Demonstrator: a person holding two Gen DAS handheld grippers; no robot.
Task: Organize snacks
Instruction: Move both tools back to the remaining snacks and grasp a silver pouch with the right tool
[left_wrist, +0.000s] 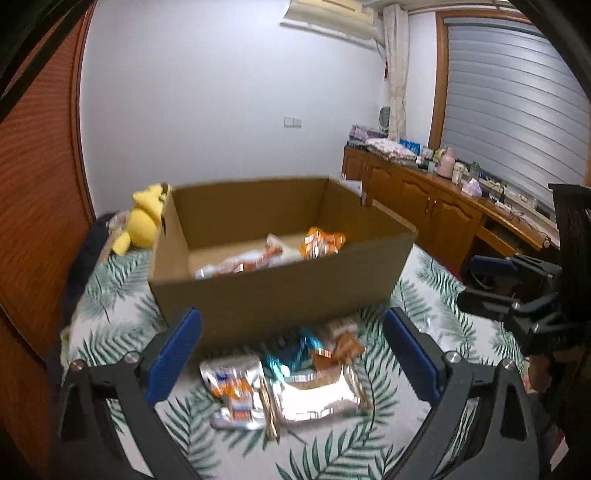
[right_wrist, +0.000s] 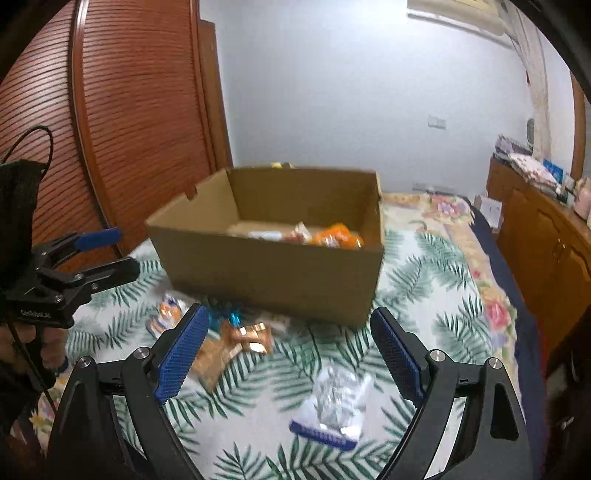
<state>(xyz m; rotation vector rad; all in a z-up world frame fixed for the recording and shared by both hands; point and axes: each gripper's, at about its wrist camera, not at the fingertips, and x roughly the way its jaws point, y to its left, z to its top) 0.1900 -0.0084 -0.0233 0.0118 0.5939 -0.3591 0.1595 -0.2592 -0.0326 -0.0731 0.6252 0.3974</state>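
An open cardboard box (left_wrist: 280, 291) (right_wrist: 273, 269) stands on a leaf-print bedspread (left_wrist: 122, 317) and holds orange and white snack packets (left_wrist: 321, 243) (right_wrist: 332, 236). In front of it lie loose snacks: a silver-and-orange packet (left_wrist: 232, 387), a silver foil bag (left_wrist: 317, 398), a teal packet (left_wrist: 291, 354) and a brown one (left_wrist: 340, 350). My left gripper (left_wrist: 291, 350) hangs open above this pile, nothing between its blue pads. My right gripper (right_wrist: 288, 354) is open over the bedspread, with a silver-and-blue packet (right_wrist: 332, 410) lying below it. Each gripper shows in the other's view: the right gripper (left_wrist: 480, 280) and the left gripper (right_wrist: 110, 254).
A yellow plush toy (left_wrist: 144, 221) lies behind the box on the left. A red-brown ribbed wardrobe (right_wrist: 122, 122) stands at the left. Along the right wall runs a wooden sideboard (left_wrist: 436, 206) crowded with small items. A floral blanket (right_wrist: 454, 225) covers the bed's far right.
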